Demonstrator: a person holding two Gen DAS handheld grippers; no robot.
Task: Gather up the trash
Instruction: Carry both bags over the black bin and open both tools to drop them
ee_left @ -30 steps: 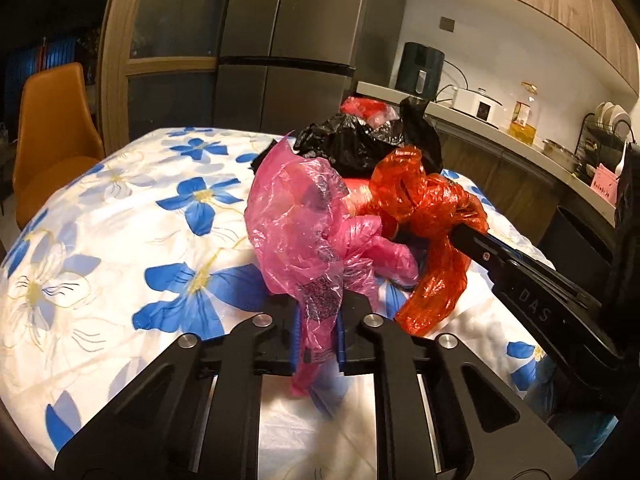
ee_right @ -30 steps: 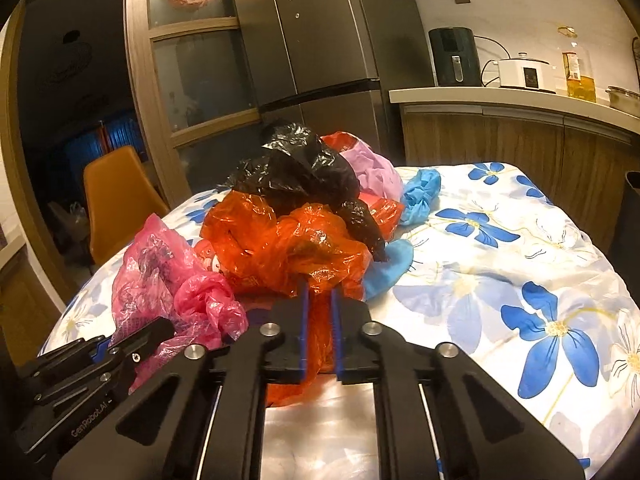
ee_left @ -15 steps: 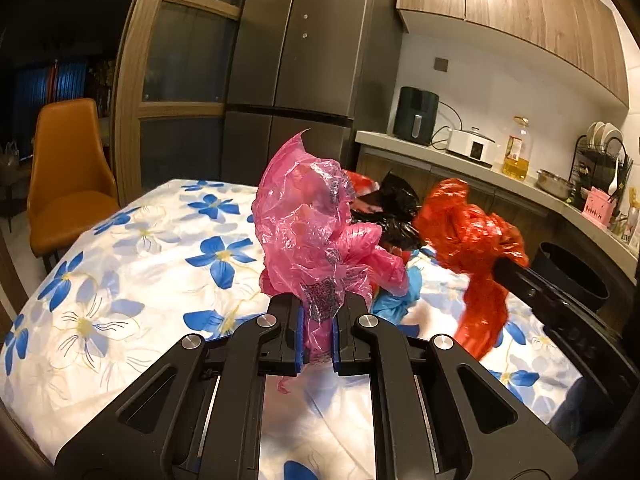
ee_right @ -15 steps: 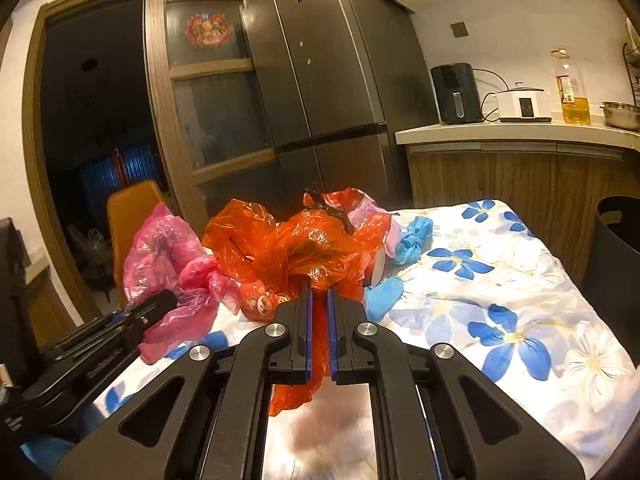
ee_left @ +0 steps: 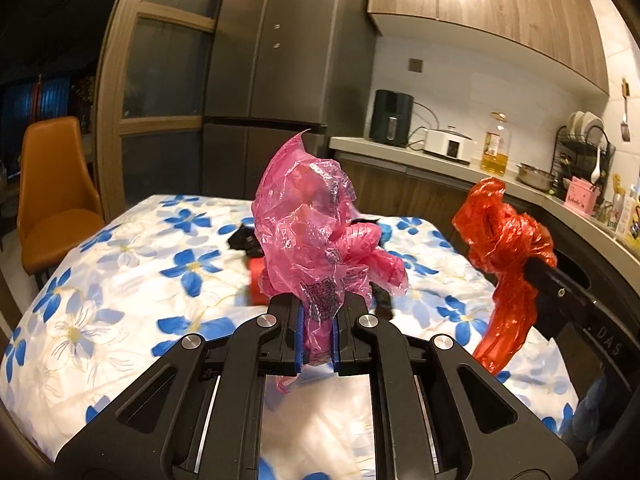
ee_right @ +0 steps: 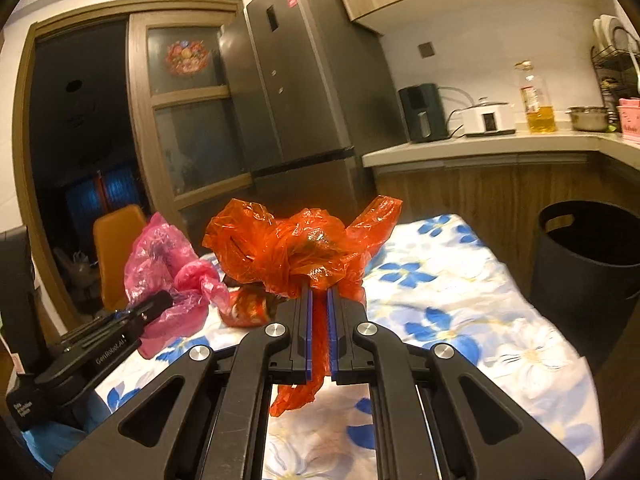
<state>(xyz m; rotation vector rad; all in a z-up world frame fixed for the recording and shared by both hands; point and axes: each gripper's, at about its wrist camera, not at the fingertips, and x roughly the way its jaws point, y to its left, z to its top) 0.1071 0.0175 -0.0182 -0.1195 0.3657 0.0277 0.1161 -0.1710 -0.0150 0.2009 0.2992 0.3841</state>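
My left gripper (ee_left: 316,312) is shut on a crumpled pink plastic bag (ee_left: 308,232) and holds it above the flowered tablecloth (ee_left: 120,280). My right gripper (ee_right: 319,304) is shut on a crumpled orange-red plastic bag (ee_right: 296,252), also held above the table. The orange-red bag also shows at the right of the left wrist view (ee_left: 504,248), and the pink bag at the left of the right wrist view (ee_right: 164,272). More trash, black and red, lies on the table behind the pink bag (ee_left: 244,244).
A black bin (ee_right: 592,256) stands on the floor off the table's right side. An orange chair (ee_left: 52,192) stands at the left. A grey fridge (ee_left: 280,80) and a kitchen counter (ee_left: 440,160) with appliances lie behind the table.
Both grippers have lifted their bags up off the pile of trash on the table. The pile is now lower and farther away in both views.
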